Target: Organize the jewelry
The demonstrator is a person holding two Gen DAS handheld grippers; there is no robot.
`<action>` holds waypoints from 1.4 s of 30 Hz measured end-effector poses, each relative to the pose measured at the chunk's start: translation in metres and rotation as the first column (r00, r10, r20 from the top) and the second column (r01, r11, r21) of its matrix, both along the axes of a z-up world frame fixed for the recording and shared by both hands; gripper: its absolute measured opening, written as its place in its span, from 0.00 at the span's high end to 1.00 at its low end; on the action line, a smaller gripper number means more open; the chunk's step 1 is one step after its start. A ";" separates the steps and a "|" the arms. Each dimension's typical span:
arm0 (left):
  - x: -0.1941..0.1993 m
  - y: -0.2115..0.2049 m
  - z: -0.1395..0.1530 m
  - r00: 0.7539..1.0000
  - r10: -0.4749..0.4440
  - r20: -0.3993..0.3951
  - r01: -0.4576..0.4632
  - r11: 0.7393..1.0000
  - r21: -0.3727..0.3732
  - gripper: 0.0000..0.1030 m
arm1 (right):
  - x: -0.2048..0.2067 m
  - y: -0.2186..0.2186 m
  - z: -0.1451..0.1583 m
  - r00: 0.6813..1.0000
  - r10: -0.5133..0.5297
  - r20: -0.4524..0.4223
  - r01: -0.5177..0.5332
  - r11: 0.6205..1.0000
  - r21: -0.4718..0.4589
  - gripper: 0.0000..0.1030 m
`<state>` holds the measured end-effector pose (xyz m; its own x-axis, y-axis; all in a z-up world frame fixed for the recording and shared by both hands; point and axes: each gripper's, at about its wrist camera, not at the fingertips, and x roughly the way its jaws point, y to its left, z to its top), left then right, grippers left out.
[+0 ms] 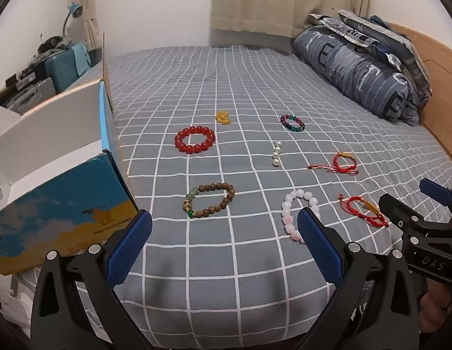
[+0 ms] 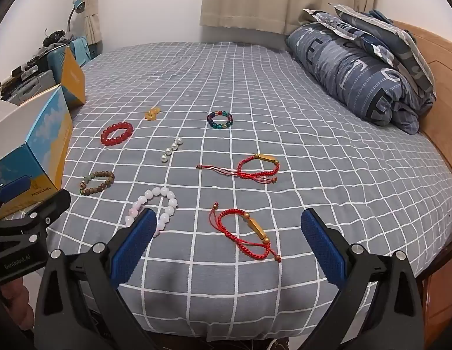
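Hovering over the near edge of the bed [image 1: 255,81], both tools were tilted down at the sheet with nothing in them. The left gripper [image 1: 224,233] had its jaws spread wide and empty, and the right gripper [image 2: 226,233] looked the same, wide apart with only checked sheet between the blue pads.

All the jewelry was laid out loose and well apart on the sheet, probably so each piece could be grabbed alone without snagging a neighbour: a red bead bracelet [image 1: 195,139], a small yellow piece [image 1: 223,117], a dark multicolour bracelet [image 1: 292,123], a short string of pearls [image 1: 276,154], a brown wooden bracelet [image 1: 210,199], a pink-white bead bracelet [image 2: 154,213] and two red cord bracelets, one farther [image 2: 258,166] and one nearest the right gripper [image 2: 246,233].

An open box [image 1: 59,204] sat on the left side of the bed, lid up, and my guess is that's where everything was meant to end up.

Readable writing: the box said "PROTECTCAMEL" under a camel drawing. The right tool's body showed "DAS" in the left view, and the left tool's showed "GenRobot.AI" in the right view. The rolled duvet [image 2: 357,75] had big letters I couldn't make into a word.
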<state>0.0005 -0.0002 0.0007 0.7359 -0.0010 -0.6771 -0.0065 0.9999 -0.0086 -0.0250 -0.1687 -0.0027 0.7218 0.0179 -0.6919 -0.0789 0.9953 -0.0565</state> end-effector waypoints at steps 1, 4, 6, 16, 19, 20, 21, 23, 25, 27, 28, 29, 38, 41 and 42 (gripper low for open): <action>-0.001 0.001 0.000 1.000 0.003 0.006 -0.003 1.000 -0.004 0.06 | 0.000 0.000 0.000 1.000 0.001 -0.003 -0.001 1.000 -0.001 0.07; 0.000 0.001 0.000 1.000 -0.001 0.002 0.001 1.000 -0.016 0.06 | 0.001 0.000 0.001 1.000 0.002 -0.002 -0.002 1.000 0.001 0.08; -0.001 -0.002 0.000 1.000 -0.002 0.004 0.002 1.000 -0.013 0.06 | 0.002 0.000 0.002 1.000 0.001 -0.003 -0.001 1.000 0.004 0.08; 0.000 -0.001 0.001 1.000 0.005 -0.002 -0.005 1.000 -0.016 0.06 | 0.002 0.001 0.005 1.000 0.011 0.003 -0.011 1.000 0.019 0.08; -0.001 -0.001 0.002 1.000 0.005 -0.001 -0.005 1.000 -0.014 0.06 | 0.002 0.000 0.005 1.000 0.014 0.003 -0.014 1.000 0.025 0.08; 0.000 -0.001 0.001 1.000 0.006 -0.002 -0.006 1.000 -0.014 0.06 | 0.001 0.000 0.005 1.000 0.015 0.004 -0.015 1.000 0.025 0.07; 0.000 -0.001 0.002 1.000 0.008 -0.005 -0.008 1.000 -0.013 0.06 | 0.002 0.000 0.005 1.000 0.014 0.004 -0.014 1.000 0.026 0.07; 0.000 -0.001 0.001 1.000 0.006 -0.008 -0.006 1.000 -0.014 0.06 | 0.002 0.000 0.005 1.000 0.016 0.003 -0.016 0.999 0.028 0.07; 0.000 -0.001 0.002 1.000 0.005 -0.008 -0.006 1.000 -0.012 0.06 | 0.002 0.001 0.004 1.000 0.017 0.002 -0.018 0.999 0.027 0.07; 0.000 -0.001 0.001 1.000 0.007 -0.009 -0.007 1.000 -0.011 0.06 | 0.002 0.001 0.004 1.000 0.018 0.002 -0.019 0.999 0.028 0.08; 0.000 -0.001 0.002 1.000 0.007 -0.009 -0.007 1.000 -0.011 0.06 | 0.002 0.001 0.004 1.000 0.017 0.002 -0.017 0.999 0.029 0.07; 0.000 -0.002 0.001 1.000 0.007 -0.007 -0.007 1.000 -0.009 0.06 | 0.002 0.001 0.004 1.000 0.018 0.002 -0.018 0.999 0.031 0.07; -0.001 -0.001 0.000 1.000 0.014 -0.014 -0.014 1.000 -0.010 0.06 | 0.002 0.001 0.002 1.000 0.022 0.001 -0.022 0.999 0.036 0.07; -0.001 -0.001 0.001 1.000 0.016 -0.013 -0.016 1.000 -0.005 0.06 | 0.002 0.001 0.002 1.000 0.023 0.003 -0.023 0.999 0.036 0.07; -0.001 -0.001 0.001 1.000 0.018 -0.012 -0.018 1.000 -0.003 0.06 | 0.002 0.001 0.003 1.000 0.025 0.003 -0.025 0.999 0.035 0.08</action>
